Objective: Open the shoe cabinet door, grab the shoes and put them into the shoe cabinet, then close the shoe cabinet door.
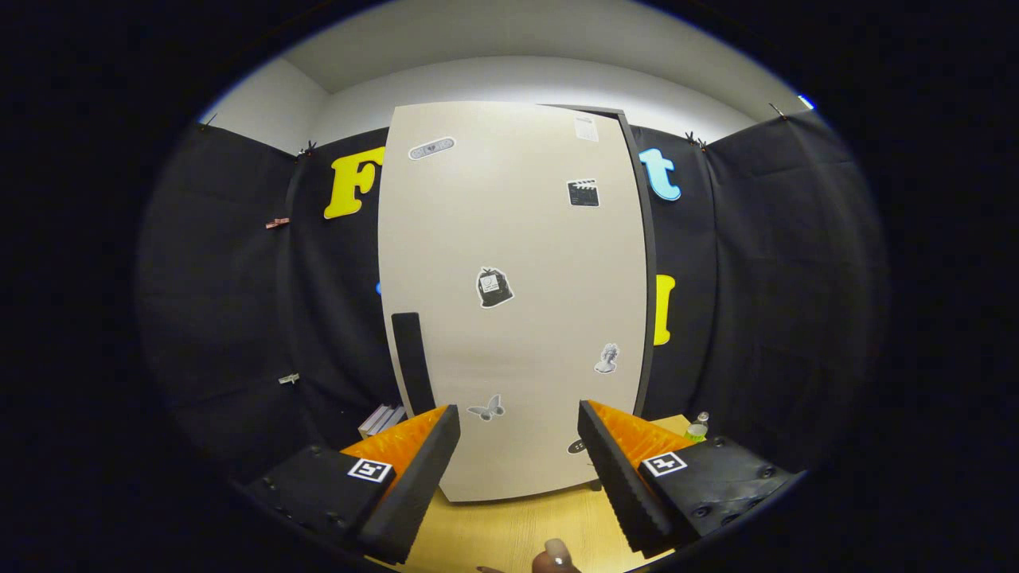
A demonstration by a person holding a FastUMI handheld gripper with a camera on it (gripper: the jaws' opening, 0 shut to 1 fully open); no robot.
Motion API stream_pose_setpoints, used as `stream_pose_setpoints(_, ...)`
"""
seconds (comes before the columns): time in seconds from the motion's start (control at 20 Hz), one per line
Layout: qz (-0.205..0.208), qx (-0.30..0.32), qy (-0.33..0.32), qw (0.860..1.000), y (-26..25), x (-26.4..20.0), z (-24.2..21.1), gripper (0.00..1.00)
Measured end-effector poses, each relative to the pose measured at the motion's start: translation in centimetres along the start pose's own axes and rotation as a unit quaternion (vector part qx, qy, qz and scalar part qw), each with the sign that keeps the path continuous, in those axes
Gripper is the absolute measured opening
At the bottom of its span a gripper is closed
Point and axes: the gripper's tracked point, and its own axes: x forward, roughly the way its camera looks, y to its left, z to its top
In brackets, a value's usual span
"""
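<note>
The tall cream laminate shoe cabinet door with small black-and-white stickers (513,302) stands square ahead of the gripper (519,446), shut or nearly so against its dark frame. The fingers are spread wide with nothing between them, aimed at the door's lower half. A slim black vertical bar handle (412,362) sits at about ten o'clock from the fingertips, just beyond the left one.

This fits either a door waiting to be pulled or one just pushed closed. If it is to be opened, I'd judge a sideways shift toward that handle and a firm pinch across it would serve best, then a pull along the hinge arc.

The shoes' whereabouts I cannot tell. A fingertip (555,555) pokes in at six o'clock over the pale wooden tabletop (509,529). A small clear bottle with greenish contents (697,428) at three o'clock is half hidden behind the right finger.
</note>
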Motion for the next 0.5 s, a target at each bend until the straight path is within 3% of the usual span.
stream_pose_setpoints(0.5,-0.010,0.001,-0.001,1.000,-0.25,-0.10,-0.22,0.98)
